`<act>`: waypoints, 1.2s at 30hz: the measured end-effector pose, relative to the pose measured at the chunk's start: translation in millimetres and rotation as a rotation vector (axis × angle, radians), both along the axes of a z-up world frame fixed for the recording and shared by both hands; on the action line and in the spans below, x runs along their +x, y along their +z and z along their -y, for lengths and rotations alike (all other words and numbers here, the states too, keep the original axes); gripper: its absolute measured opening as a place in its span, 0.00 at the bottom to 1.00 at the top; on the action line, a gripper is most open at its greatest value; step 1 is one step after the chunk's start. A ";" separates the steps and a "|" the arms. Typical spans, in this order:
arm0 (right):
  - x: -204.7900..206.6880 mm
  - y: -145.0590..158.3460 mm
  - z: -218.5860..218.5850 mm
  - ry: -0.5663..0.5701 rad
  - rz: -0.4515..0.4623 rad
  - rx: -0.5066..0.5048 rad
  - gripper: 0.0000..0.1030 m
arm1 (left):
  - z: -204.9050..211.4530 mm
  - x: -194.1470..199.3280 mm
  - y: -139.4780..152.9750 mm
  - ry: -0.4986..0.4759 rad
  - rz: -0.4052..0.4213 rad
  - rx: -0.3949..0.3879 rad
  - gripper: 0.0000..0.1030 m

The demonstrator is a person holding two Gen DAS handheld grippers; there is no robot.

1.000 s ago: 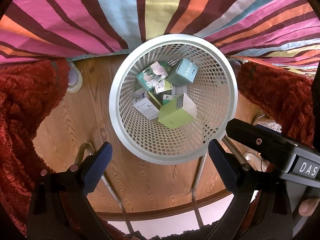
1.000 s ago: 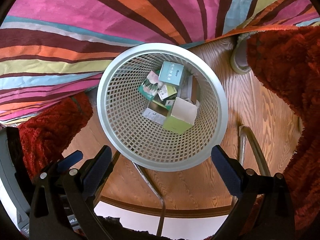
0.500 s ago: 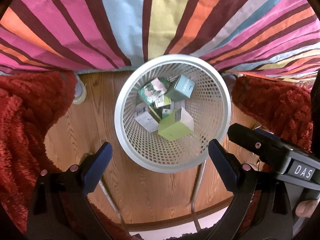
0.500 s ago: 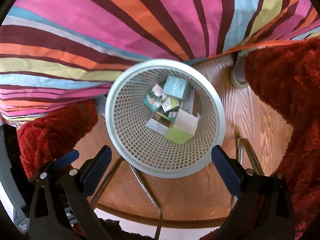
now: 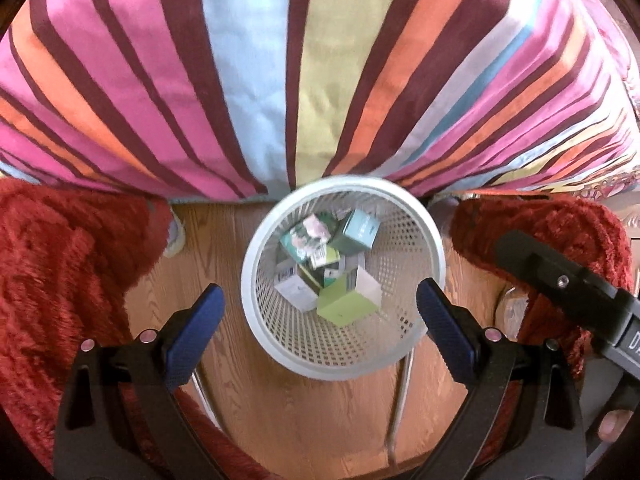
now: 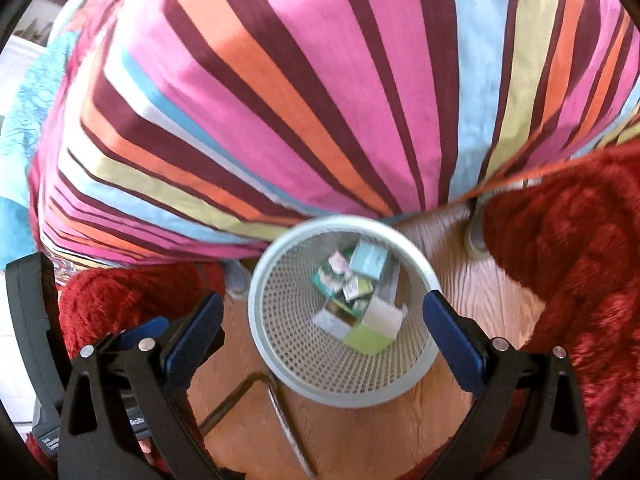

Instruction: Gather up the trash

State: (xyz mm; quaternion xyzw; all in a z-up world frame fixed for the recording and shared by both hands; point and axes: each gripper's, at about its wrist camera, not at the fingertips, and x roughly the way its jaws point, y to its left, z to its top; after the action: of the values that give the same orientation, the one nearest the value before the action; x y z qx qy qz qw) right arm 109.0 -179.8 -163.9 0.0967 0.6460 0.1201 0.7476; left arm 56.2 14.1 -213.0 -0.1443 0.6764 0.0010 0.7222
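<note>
- Bin: white mesh basket, round rim, standing upright on the wood floor. It sits at centre, slightly below the middle of the frame, in my left wrist view, and at lower centre in my right wrist view.
- Trash: small cartons lie in a loose pile on the bin bottom. A lime-green box with a white side is lowest in frame; a teal box is at the upper right of the pile; a green-and-pink printed packet is at the upper left; a white box is at the lower left. Smaller items between them are too blurred to identify.
- Left gripper: jaws spread wide, nothing between the blue pads. In frame the pads flank the lower half of the bin.
- Right gripper: jaws likewise spread wide and holding nothing. Its black body also shows at the right edge of my left wrist view.
- Striped cloth: pink, orange, maroon, blue and yellow bands fill the upper half of both views; its lower edge hangs just beside the far rim of the bin.
- Red shag fabric: at left and right of the bin in both views.
- Metal tube frame: on the floor at lower centre, near the bin.
</note>
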 end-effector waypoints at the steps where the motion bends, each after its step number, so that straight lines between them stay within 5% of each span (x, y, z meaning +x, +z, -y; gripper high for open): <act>1: 0.7 4.7 1.4 0.003 0.022 -0.001 0.93 | 0.8 0.4 4.6 -0.004 0.019 0.012 0.91; 22: -10.3 67.9 -6.1 0.053 0.369 -0.060 0.93 | -2.0 4.6 68.5 -0.040 0.277 0.172 0.91; 36: -12.8 98.3 -9.2 0.067 0.506 -0.080 0.93 | -4.8 1.6 99.9 -0.023 0.372 0.186 0.91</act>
State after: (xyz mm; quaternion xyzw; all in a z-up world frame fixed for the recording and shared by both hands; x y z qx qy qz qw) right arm 96.2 -170.5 -65.6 0.0124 0.4454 0.1396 0.8843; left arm 57.8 18.9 -113.2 -0.0669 0.5298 0.0288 0.8450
